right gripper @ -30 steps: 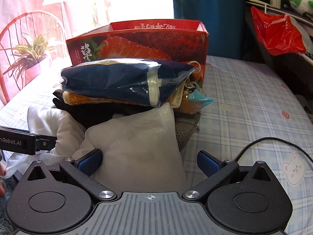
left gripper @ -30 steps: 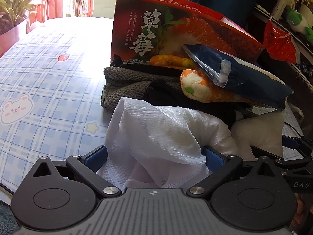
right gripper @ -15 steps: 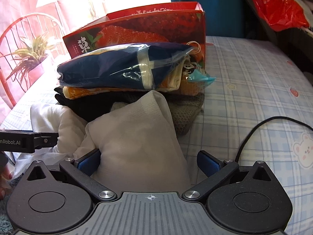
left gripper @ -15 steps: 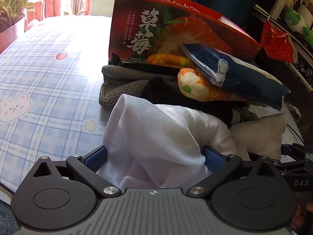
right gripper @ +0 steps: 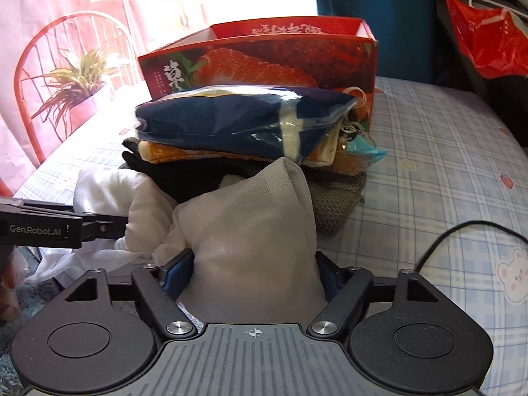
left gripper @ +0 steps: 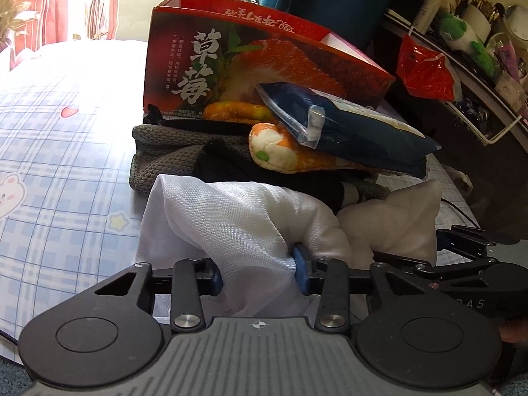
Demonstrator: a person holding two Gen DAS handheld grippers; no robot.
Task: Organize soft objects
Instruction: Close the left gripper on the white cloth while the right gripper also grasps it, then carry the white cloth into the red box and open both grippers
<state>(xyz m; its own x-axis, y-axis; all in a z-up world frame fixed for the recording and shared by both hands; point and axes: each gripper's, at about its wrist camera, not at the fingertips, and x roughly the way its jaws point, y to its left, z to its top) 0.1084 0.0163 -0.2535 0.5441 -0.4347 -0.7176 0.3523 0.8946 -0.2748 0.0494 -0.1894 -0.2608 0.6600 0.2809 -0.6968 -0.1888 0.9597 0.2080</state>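
Note:
A pile of soft things lies on the checked bedsheet [left gripper: 59, 171] before a red strawberry box [left gripper: 231, 66]. My left gripper [left gripper: 257, 274] is shut on a white mesh cloth [left gripper: 231, 217] at the pile's near left. My right gripper [right gripper: 254, 270] is shut on a cream mesh pouch [right gripper: 254, 231], which also shows in the left wrist view [left gripper: 396, 221]. Behind them lie a dark blue plastic-wrapped pack [right gripper: 237, 125], an orange plush toy [left gripper: 280, 151], black fabric [left gripper: 231, 165] and a grey knit cloth [left gripper: 161, 158].
A black cable [right gripper: 462, 234] curls on the sheet at the right. A red plastic bag [right gripper: 485, 43] hangs by a cluttered shelf [left gripper: 478, 66] on the right. A potted plant [right gripper: 76, 82] and red chair stand at the far left.
Both grippers have closed: the left jaws now pinch the white mesh cloth and the right jaws pinch the cream pouch. Both were open around them before.

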